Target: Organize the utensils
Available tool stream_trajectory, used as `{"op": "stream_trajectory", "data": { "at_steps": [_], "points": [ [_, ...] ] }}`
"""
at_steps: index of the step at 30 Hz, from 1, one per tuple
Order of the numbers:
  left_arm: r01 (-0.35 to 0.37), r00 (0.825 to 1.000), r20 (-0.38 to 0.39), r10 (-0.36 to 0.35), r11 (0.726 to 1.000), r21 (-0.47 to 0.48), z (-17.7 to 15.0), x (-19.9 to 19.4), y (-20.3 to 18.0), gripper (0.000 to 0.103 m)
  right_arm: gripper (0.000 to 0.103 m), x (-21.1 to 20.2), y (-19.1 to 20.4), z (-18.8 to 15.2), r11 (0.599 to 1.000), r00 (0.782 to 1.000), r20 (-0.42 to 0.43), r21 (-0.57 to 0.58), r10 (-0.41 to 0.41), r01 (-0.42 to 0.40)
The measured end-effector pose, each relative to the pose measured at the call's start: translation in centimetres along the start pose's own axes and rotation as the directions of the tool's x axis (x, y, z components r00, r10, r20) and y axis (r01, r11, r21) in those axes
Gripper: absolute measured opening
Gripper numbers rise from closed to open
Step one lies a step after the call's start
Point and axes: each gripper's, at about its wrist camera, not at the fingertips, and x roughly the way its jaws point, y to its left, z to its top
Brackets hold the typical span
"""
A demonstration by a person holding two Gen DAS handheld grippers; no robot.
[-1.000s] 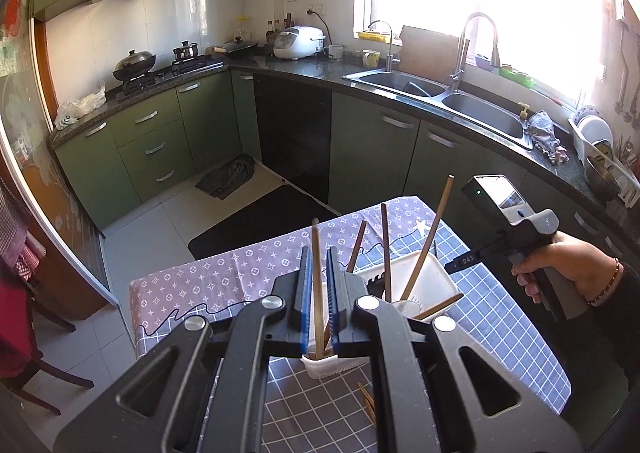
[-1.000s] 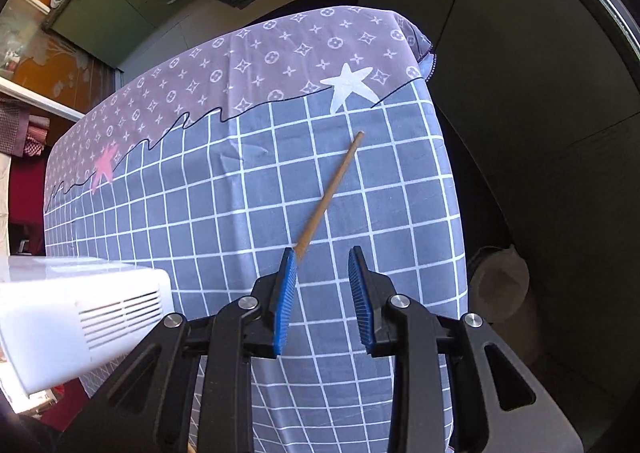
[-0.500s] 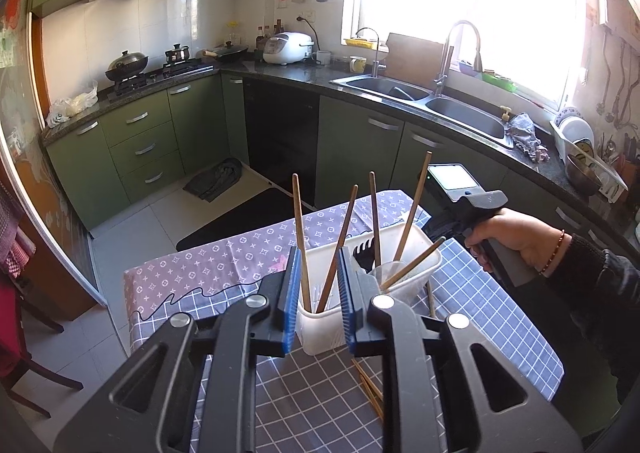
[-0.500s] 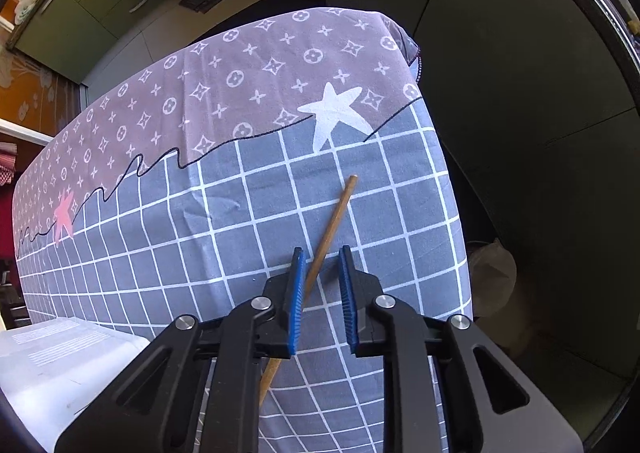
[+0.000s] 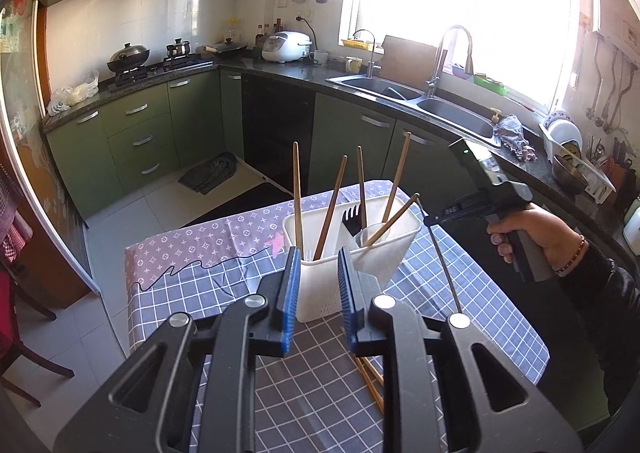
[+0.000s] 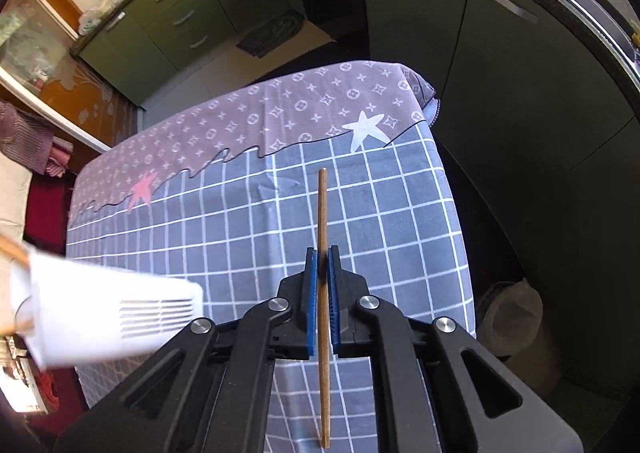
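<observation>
A white utensil holder (image 5: 352,253) stands on the checked tablecloth (image 5: 224,277), with several wooden chopsticks (image 5: 297,193) and a black fork (image 5: 352,219) upright in it. My left gripper (image 5: 318,285) hangs just in front of the holder, open, nothing between its pads. Loose chopsticks (image 5: 370,377) lie on the cloth under it. My right gripper (image 6: 322,277) is shut on one wooden chopstick (image 6: 322,205), held clear above the cloth. In the left wrist view, a hand holds the right gripper (image 5: 428,217) to the right of the holder. The holder (image 6: 100,317) is blurred in the right wrist view.
The table's right edge (image 6: 456,213) drops off toward dark green cabinets (image 6: 500,65). A pale bin (image 6: 512,317) sits on the floor beside it. A counter with a sink (image 5: 416,101) runs behind. A wooden chair (image 5: 24,333) stands at the left.
My left gripper let go of its chopstick into the holder and drew back. My right gripper closed on the chopstick lying on the cloth and lifted it.
</observation>
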Motion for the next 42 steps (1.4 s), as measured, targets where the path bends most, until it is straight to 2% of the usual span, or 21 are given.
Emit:
{"op": "stream_trajectory", "data": {
  "at_steps": [3,8,12,18,27,38,42],
  "points": [
    [0.008,1.000,0.005,-0.008,1.000,-0.003,-0.6,-1.0,-0.4,0.020,0.006,-4.4,-0.4,-2.8,0.996,0.991,0.106,-0.026,0.084,-0.082],
    [0.020,1.000,0.006,-0.020,1.000,-0.004,-2.1,-2.2,-1.5,0.023,0.006,-10.9,-0.7,-7.6,0.981,0.947,0.262,-0.106,0.184,-0.162],
    [0.030,1.000,-0.001,-0.030,1.000,-0.008,-3.2,-2.8,-2.4,0.023,0.006,-13.8,-0.9,-9.5,0.968,0.917,0.317,-0.149,0.242,-0.204],
    [0.022,1.000,-0.016,-0.022,1.000,-0.003,-4.3,-3.3,-3.4,0.023,0.006,-18.1,0.4,-9.7,0.948,0.883,0.363,-0.223,0.298,-0.228],
    [0.021,0.999,-0.041,-0.023,0.999,-0.026,-5.3,-2.7,-2.7,0.023,0.006,-26.0,4.4,-8.6,0.912,0.829,0.415,-0.327,0.375,-0.248],
    [0.034,0.998,-0.054,-0.037,0.998,-0.050,-6.4,-2.4,-1.5,0.023,0.006,-32.7,10.1,-6.2,0.897,0.803,0.459,-0.394,0.380,-0.200],
    [0.036,0.998,-0.055,-0.039,0.998,-0.059,-6.8,-2.7,-1.0,0.023,0.006,-32.8,11.7,-3.9,0.903,0.809,0.459,-0.386,0.366,-0.190]
  ]
}}
